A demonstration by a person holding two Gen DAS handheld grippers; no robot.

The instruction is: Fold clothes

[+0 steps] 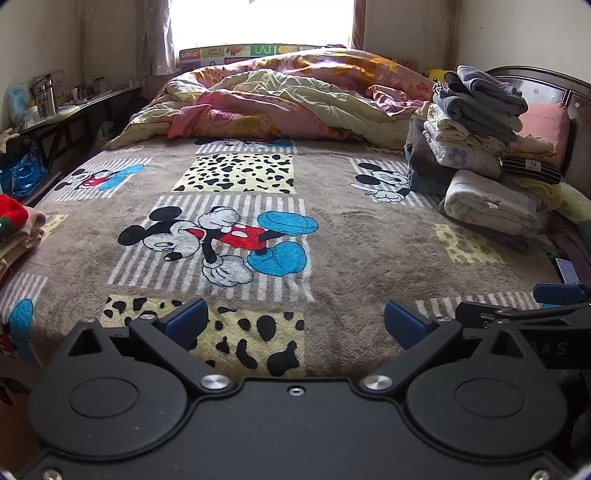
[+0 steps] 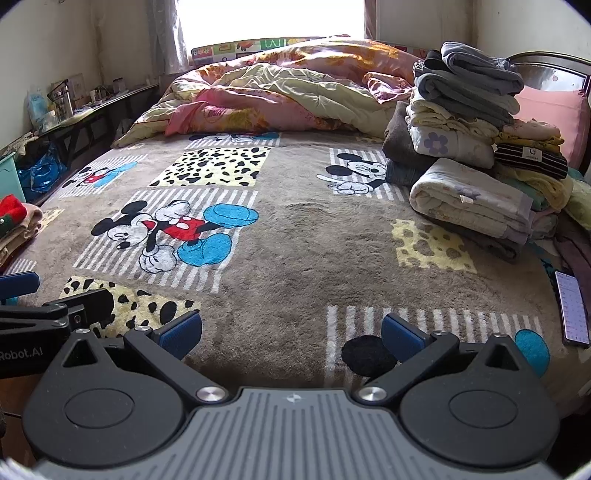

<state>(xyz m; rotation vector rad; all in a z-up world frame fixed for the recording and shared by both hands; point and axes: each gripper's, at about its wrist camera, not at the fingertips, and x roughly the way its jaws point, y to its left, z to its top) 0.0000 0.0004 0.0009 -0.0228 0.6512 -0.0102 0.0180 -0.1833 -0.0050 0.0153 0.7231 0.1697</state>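
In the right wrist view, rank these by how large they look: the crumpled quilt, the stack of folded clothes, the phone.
1. Crumpled quilt
2. Stack of folded clothes, nearer the camera, so its true size against the quilt is unsure
3. Phone

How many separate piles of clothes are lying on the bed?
2. A tall stack of folded clothes sits at the right side by the headboard, and a smaller pile with a red item lies at the left edge, partly cut off. More may lie out of view.

Overexposed window (image 1: 260,22) backlights the room; sharp focus, fisheye-curved edges.
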